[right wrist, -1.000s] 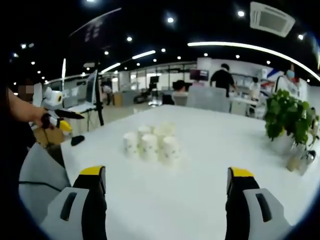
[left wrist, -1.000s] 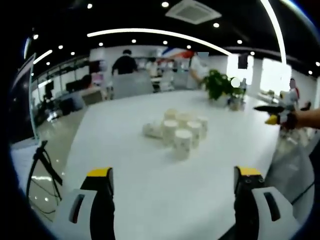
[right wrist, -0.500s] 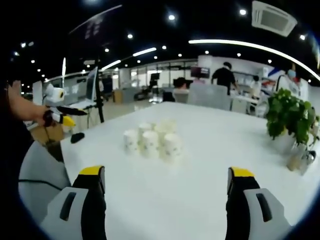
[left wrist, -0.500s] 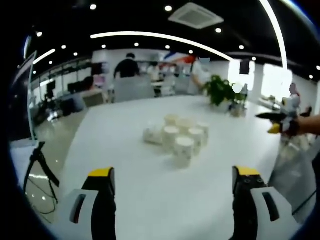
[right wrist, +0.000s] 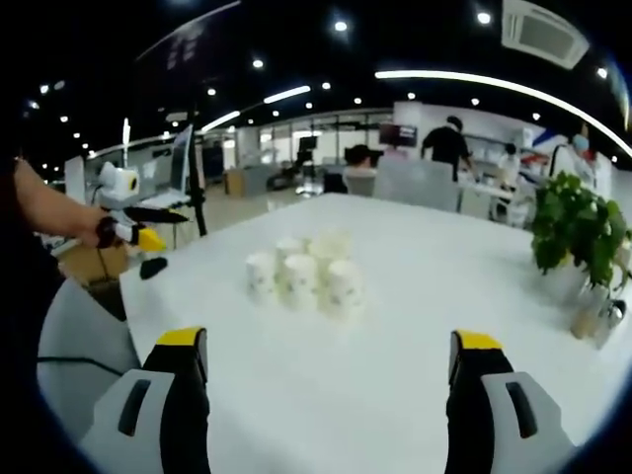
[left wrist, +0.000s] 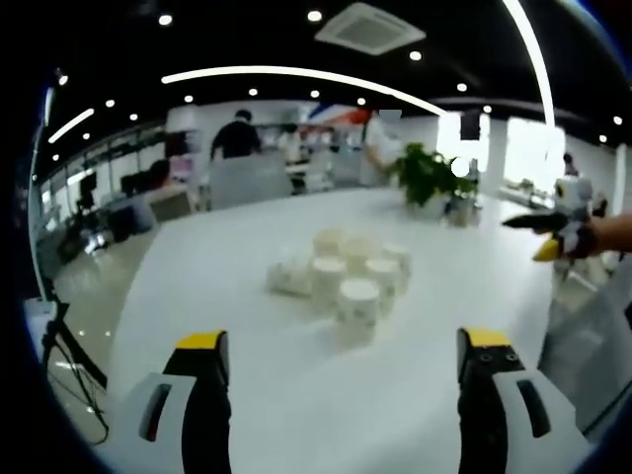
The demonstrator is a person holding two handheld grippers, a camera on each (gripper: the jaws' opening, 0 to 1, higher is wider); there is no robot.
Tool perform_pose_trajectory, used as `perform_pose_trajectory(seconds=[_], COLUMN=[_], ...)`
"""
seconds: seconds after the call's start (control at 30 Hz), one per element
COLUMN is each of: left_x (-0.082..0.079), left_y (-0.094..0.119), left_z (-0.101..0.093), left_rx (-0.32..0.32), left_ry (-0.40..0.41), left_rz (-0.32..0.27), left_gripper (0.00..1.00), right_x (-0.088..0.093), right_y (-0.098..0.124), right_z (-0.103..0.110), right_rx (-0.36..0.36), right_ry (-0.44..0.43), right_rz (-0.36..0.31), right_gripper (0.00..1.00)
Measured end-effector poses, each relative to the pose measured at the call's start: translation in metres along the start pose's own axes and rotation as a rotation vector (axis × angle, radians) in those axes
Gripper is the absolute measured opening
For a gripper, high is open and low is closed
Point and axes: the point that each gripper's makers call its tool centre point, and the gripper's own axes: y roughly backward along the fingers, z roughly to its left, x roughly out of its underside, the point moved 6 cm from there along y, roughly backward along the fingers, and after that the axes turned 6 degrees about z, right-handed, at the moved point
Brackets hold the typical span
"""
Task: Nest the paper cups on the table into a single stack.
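Cups: paper cups (left wrist: pixel 348 277) stand in a tight cluster near the middle of the white bench (left wrist: pixel 296 395), most upright and touching or just beside each other; they show again from the other side (right wrist: pixel 301 277).
Odd cup: one cup at the left edge of the cluster (left wrist: pixel 284 278) in the left gripper view looks tipped on its side, though blur makes this uncertain.
Left tool: left tool (left wrist: pixel 336 355) is released, jaws wide apart with nothing between them, well short of the cups; it also shows at the far left of the right gripper view (right wrist: pixel 133 232), off the bench edge.
Right tool: right tool (right wrist: pixel 326 355) is likewise released and empty, jaws spread; it shows at the right of the left gripper view (left wrist: pixel 543 237), well apart from the cluster.
Progress: no nesting looks done yet; the cups sit separately.
Risk, crowding: a jaw sliding in for one cup likely nudges its neighbours, toppling or scattering them.
Risk, crushing: thin paper walls probably buckle under a hard squeeze, and a dented rim will not nest cleanly.
Risk, tilt: a cup lowered off-axis may catch on the lower rim and tip it.
Risk, rolling: the lying cup, if truly on its side, may roll away when touched.
Bystander items: potted plant (right wrist: pixel 578 232) stands near the far bench edge, apart from the cups.
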Motion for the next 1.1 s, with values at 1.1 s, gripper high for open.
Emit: perform_pose_trajectory(seconds=[1.1], left_x=[-0.029], left_y=[-0.09], left_z=[-0.014], left_rx=[0.111], left_ry=[-0.072], left_rz=[-0.027], left_gripper=[0.81], right_x=[0.008], right_y=[-0.007], right_z=[-0.002], right_rx=[-0.001], right_ry=[-0.027], right_rz=[0.017], right_gripper=[1.0])
